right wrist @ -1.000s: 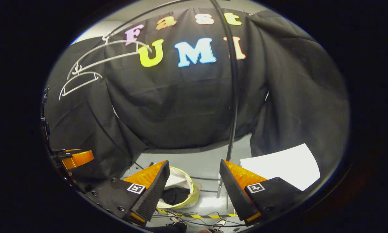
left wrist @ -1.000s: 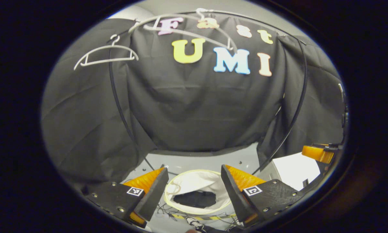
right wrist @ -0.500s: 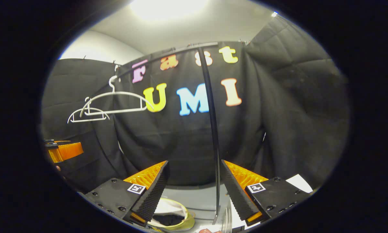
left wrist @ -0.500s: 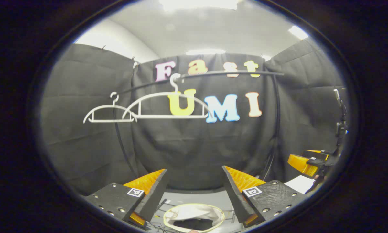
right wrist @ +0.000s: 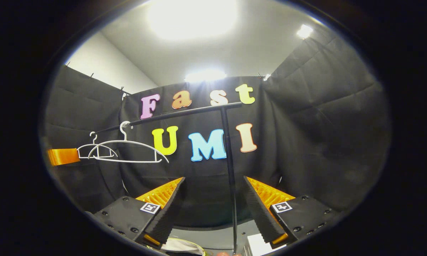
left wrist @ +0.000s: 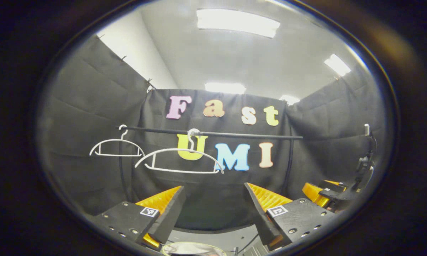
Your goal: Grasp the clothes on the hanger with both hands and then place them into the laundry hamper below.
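Both hangers [left wrist: 179, 161] on the rail [left wrist: 213, 133] hang bare; left gripper [left wrist: 213, 209] and right gripper [right wrist: 213, 209] are spread, empty (a hurried reach risks knocking one off).

Two white hangers hang from a black rail [left wrist: 235, 134]: the nearer hanger [left wrist: 179, 160] at about 9 o'clock of the left gripper view's centre, the farther hanger [left wrist: 116, 146] further out toward 9 o'clock. The booth wall [left wrist: 92, 106] is plain black cloth, and the ceiling [left wrist: 235, 60] above is pale grey with bright white light panels [left wrist: 237, 22]. At 6 o'clock, the laundry hamper [left wrist: 194, 249] shows a pale yellow-green rim. In the right gripper view the rail's upright post [right wrist: 229, 170] is black, and a white sheet [right wrist: 259, 245] lies at 6 o'clock.
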Tool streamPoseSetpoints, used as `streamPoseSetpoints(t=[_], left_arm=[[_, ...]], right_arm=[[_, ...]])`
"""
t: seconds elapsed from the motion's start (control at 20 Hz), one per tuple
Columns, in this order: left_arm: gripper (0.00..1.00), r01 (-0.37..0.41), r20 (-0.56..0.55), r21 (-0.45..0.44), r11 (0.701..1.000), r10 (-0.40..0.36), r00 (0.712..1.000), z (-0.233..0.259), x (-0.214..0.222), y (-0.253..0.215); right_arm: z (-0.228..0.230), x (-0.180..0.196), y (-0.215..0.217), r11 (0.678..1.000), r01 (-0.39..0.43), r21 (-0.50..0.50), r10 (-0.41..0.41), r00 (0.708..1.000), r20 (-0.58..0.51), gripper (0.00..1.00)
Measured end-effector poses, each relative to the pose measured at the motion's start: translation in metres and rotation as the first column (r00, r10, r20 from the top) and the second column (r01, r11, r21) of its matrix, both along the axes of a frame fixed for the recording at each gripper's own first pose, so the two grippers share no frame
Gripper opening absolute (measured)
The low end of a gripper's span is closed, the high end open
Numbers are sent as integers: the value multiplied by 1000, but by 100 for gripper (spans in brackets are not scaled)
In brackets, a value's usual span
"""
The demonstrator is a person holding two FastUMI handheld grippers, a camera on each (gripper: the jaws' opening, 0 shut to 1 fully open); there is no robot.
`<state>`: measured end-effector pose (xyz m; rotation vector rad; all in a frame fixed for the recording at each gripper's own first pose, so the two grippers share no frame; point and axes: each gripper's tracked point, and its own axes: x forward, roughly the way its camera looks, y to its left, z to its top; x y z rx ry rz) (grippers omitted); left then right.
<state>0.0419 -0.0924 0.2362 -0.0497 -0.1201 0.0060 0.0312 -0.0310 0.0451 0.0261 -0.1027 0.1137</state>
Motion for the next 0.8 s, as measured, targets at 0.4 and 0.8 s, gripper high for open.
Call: streamPoseSetpoints(t=[0.4,0.8], left_arm=[[94,-95,-16,-9,995,95,995,-31,-19,73],[94,-115,-38,16,993,116,993,-48,-38,95]], right_arm=[[-22,-6,1,997,71,-26,-71,997,-4,93],[-23,-5,18,995,86,-54,-86,996,4,93]])
